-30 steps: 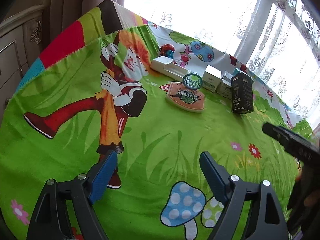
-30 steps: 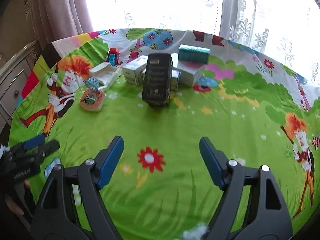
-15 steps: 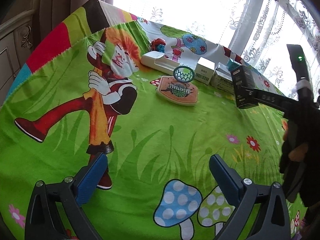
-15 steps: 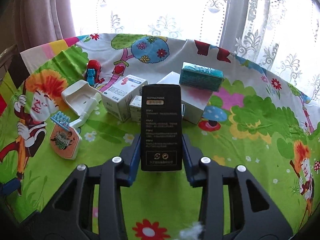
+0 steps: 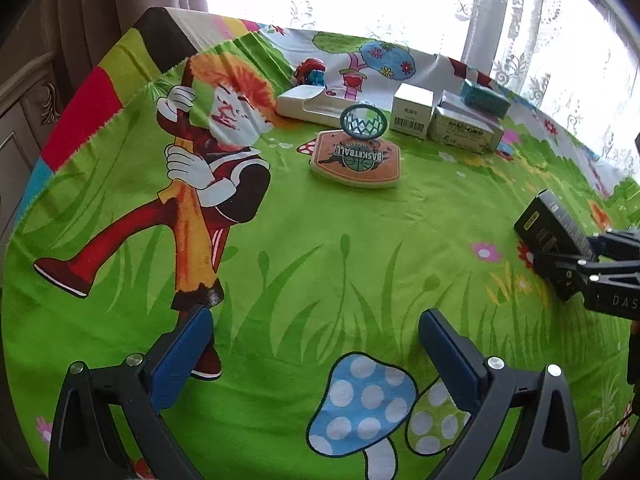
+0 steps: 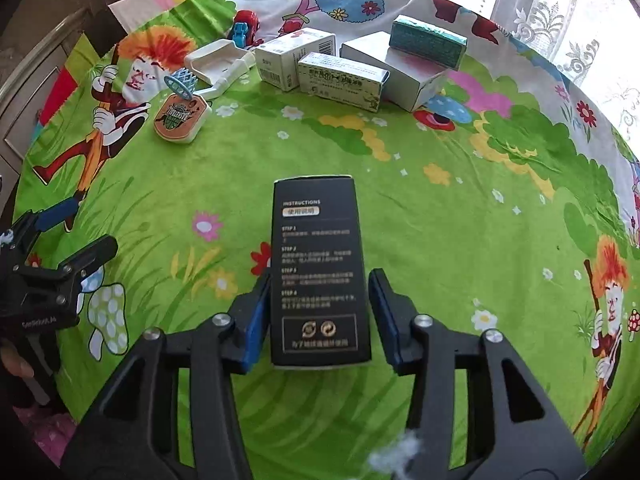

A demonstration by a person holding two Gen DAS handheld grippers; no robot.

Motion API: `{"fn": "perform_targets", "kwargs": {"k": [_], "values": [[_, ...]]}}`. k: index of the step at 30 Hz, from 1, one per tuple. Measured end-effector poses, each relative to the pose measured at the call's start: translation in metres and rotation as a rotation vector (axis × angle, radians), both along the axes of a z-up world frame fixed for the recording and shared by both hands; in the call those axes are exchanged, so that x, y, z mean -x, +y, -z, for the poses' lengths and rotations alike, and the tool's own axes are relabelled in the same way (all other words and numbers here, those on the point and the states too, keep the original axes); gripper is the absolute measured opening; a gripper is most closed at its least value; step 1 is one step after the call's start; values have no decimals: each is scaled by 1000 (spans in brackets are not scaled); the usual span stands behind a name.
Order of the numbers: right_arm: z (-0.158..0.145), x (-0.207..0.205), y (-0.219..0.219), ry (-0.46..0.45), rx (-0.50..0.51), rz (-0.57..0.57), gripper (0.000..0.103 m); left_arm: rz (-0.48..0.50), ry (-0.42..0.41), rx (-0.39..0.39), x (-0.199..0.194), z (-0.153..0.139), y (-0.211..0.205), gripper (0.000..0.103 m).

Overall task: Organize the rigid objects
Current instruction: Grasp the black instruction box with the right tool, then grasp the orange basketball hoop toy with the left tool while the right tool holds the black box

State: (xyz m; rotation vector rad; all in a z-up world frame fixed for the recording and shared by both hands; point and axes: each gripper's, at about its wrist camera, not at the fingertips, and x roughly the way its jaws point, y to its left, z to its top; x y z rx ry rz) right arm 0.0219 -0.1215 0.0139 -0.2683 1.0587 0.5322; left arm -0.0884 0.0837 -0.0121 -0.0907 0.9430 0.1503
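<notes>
now the tall black cardboard box lies on the near green cloth, moved from the far cluster; the right gripper is opening around it, the left gripper wide and empty.

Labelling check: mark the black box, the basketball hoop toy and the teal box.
black box (image 6: pixel 318 268), right wrist view, middle of its printed face
basketball hoop toy (image 5: pixel 356 158), left wrist view, orange backboard
teal box (image 6: pixel 428 42), right wrist view, long side
</notes>
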Motion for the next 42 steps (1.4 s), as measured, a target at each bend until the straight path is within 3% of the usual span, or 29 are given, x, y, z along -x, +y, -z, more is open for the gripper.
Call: {"fn": "perform_targets", "kwargs": {"k": [2,6,8,11,14,18,21,23,24,25,30,35,40,42], "values": [[2,2,0,-36,-13,1,59,0,-2,2,0,0,0,103],[5,9,-10,-98,-45,42,48,5,22,3,-3,-1,1,103],[6,11,-11,-113,-52,41,47,7,56,9,-12,-2,2,103],[8,15,-11,-155,-60,45,47,24,91,31,-40,-5,3,103],[7,16,-12,-158,-58,50,47,21,73,65,-74,-7,4,103],[8,14,-13,-149,-68,57,49,-11,68,50,-123,-4,7,103],[8,13,-15,-143,-76,60,50,-11,69,-3,-147,-1,3,103],[8,13,-16,-141,-80,63,50,-7,66,2,-144,-3,2,96],[8,13,-16,-139,-83,64,50,4,57,0,-140,-7,1,76],[8,13,-16,-138,-85,65,51,21,55,-3,-133,-10,-1,71],[8,11,-17,-131,-95,70,51,106,59,-7,-82,-10,-7,71],[9,8,-21,-115,-120,80,52,173,145,4,-55,-15,-8,71],[8,9,-21,-114,-125,84,51,174,168,4,-34,-15,-7,71],[8,9,-21,-121,-115,93,46,167,171,5,-26,-16,-7,71]]}}
